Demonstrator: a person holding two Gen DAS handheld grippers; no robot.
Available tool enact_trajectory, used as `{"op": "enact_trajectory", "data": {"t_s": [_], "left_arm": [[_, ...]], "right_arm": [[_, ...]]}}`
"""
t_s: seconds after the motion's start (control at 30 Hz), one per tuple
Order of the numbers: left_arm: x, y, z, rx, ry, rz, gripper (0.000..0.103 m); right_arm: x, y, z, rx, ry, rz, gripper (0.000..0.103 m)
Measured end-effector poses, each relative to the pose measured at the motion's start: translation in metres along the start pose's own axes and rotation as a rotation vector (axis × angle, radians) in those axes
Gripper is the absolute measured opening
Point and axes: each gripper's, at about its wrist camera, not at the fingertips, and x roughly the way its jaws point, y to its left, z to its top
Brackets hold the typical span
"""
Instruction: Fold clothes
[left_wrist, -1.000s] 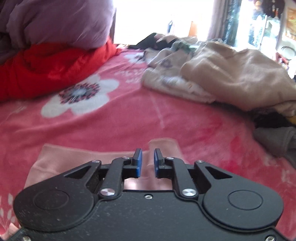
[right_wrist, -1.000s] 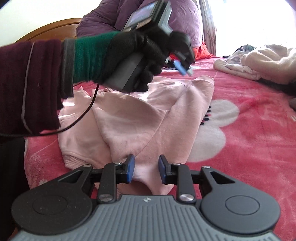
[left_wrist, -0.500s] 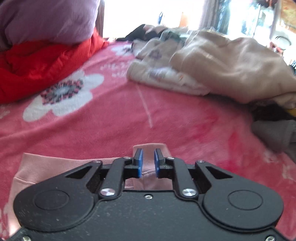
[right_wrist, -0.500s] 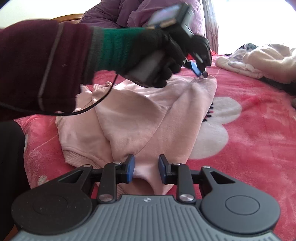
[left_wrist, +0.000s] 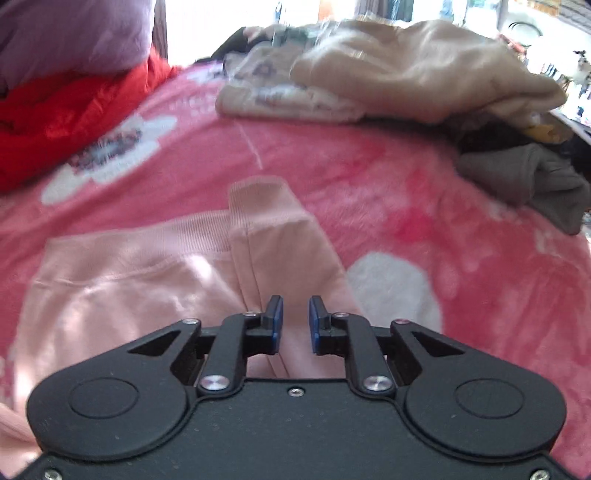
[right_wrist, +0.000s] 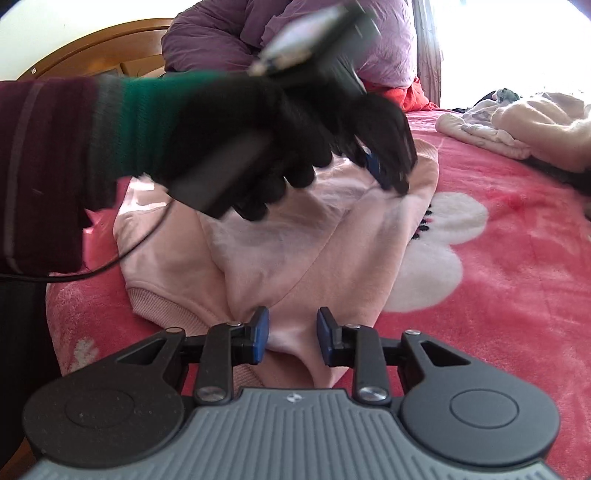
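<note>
A pale pink sweatshirt (right_wrist: 280, 254) lies partly folded on the red flowered blanket (right_wrist: 517, 258). In the left wrist view a pink sleeve (left_wrist: 273, 236) runs from its ribbed cuff down between my fingers over the sweatshirt body (left_wrist: 122, 288). My left gripper (left_wrist: 294, 320) hovers over the sleeve with a narrow gap between its blue pads; it also shows in the right wrist view (right_wrist: 384, 173), held by a black-gloved hand, tips down at the garment's far edge. My right gripper (right_wrist: 291, 334) is open over the near edge of the sweatshirt.
A pile of beige and cream clothes (left_wrist: 388, 70) lies at the far side of the bed, with a grey garment (left_wrist: 528, 181) to its right. A red jacket (left_wrist: 62, 118) and a purple duvet (right_wrist: 280, 33) sit at the wooden headboard (right_wrist: 92, 51).
My left gripper has pulled back and tipped down over the sleeve, so more of the pink sweatshirt shows. Its jaws have opened a little. My right gripper has stayed in place.
</note>
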Motion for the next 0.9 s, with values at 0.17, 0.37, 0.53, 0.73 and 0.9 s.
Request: {"op": "enact_trajectory", "data": {"t_s": [0.17, 0.37, 0.53, 0.73, 0.9], "left_arm": [[-0.035, -0.019, -0.027, 0.026, 0.028, -0.098, 0.013], [-0.021, -0.031, -0.047, 0.032, 0.075, -0.043, 0.014], [-0.028, -0.046, -0.048, 0.053, 0.074, -0.064, 0.015], [-0.041, -0.044, -0.049, 0.014, 0.047, -0.074, 0.016], [-0.022, -0.058, -0.06, 0.113, 0.123, -0.047, 0.017]], "right_arm": [[-0.005, 0.007, -0.001, -0.046, -0.025, -0.022, 0.03], [-0.006, 0.01, -0.004, -0.06, -0.021, -0.025, 0.031], [-0.01, 0.015, -0.006, -0.083, -0.039, -0.02, 0.037], [-0.01, 0.022, -0.008, -0.106, -0.034, 0.007, 0.043], [-0.012, 0.014, -0.006, -0.047, -0.037, 0.048, 0.042]]}}
